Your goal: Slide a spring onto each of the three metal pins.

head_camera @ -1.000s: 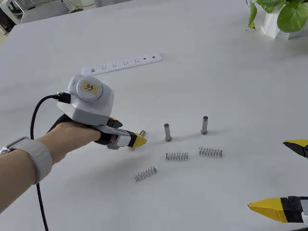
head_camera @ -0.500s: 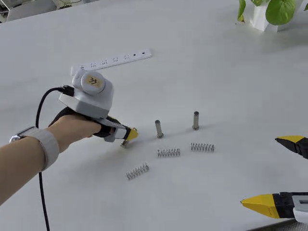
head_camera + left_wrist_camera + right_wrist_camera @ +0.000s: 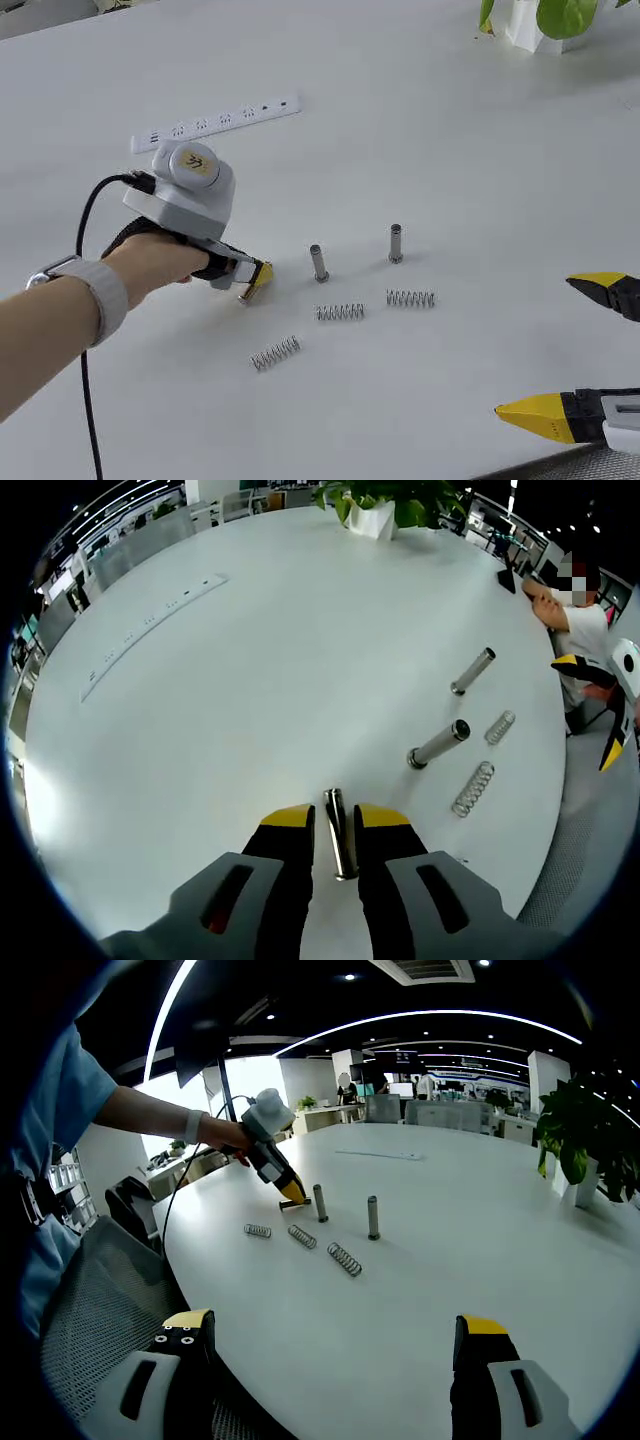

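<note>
My left gripper (image 3: 255, 278) is shut on a metal pin (image 3: 337, 832), which lies lengthwise between its yellow-tipped jaws, low over the white table (image 3: 450, 150). Two more pins stand upright to its right: one (image 3: 318, 263) close by, the other (image 3: 395, 243) farther right. Three springs lie flat in front of them: left (image 3: 275, 353), middle (image 3: 340, 312), right (image 3: 411, 298). My right gripper (image 3: 335, 1335) is open and holds nothing, at the table's near right edge (image 3: 535, 345), well away from the springs (image 3: 302, 1237).
A white power strip (image 3: 215, 122) lies at the back left. A potted plant (image 3: 535, 18) stands at the far right corner. A black cable (image 3: 85, 260) trails from the left gripper. A grey mesh chair (image 3: 90, 1310) stands by the table edge.
The left gripper with its pin has dipped lower toward the table and drawn slightly left of the standing pins. The head camera has shifted. The right gripper stays open.
</note>
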{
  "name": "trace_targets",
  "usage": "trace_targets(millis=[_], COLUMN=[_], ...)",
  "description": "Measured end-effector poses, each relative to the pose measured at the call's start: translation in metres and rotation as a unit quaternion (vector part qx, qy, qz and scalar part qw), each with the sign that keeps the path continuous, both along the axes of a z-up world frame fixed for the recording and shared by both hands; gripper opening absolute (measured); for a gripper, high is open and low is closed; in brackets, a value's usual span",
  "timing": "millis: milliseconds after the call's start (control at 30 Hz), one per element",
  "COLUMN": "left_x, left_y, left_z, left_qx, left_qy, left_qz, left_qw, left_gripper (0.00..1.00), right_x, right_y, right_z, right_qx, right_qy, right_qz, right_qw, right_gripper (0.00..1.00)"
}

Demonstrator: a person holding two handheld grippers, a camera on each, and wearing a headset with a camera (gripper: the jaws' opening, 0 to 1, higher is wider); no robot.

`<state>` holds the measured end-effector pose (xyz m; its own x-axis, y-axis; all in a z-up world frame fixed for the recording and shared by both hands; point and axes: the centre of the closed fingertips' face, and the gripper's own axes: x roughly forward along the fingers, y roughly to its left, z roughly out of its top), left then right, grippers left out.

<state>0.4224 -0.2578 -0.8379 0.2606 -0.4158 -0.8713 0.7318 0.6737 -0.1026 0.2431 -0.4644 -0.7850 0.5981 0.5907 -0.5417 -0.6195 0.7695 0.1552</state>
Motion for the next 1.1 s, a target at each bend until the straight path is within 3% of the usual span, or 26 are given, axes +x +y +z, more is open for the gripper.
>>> trace_targets(millis=[167, 767, 1100], left_x=[0.0015, 0.005, 0.0027], left_y=[-0.0016, -0.0028, -0.0027], left_z=[-0.0041, -0.0029, -0.0022], left_qx=[0.007, 0.023, 0.02], left_qy=[0.005, -0.003, -0.004], left_qz=[0.0, 0.013, 0.013], left_qw=[1.0, 0.9996, 0.9997], left_gripper=[0.09, 0.05, 0.04], right_x=[-0.0011, -0.0032, -0.0019], right_y=[-0.0012, -0.0002, 0.0003], right_z=[-0.0015, -0.0049, -0.0038], right_qx=[0.002, 0.004, 0.004], right_qy=[0.002, 0.005, 0.005], right_qz=[-0.002, -0.003, -0.001], right_qw=[1.0, 1.0, 1.0], right_gripper=[0.99, 0.99, 0.99])
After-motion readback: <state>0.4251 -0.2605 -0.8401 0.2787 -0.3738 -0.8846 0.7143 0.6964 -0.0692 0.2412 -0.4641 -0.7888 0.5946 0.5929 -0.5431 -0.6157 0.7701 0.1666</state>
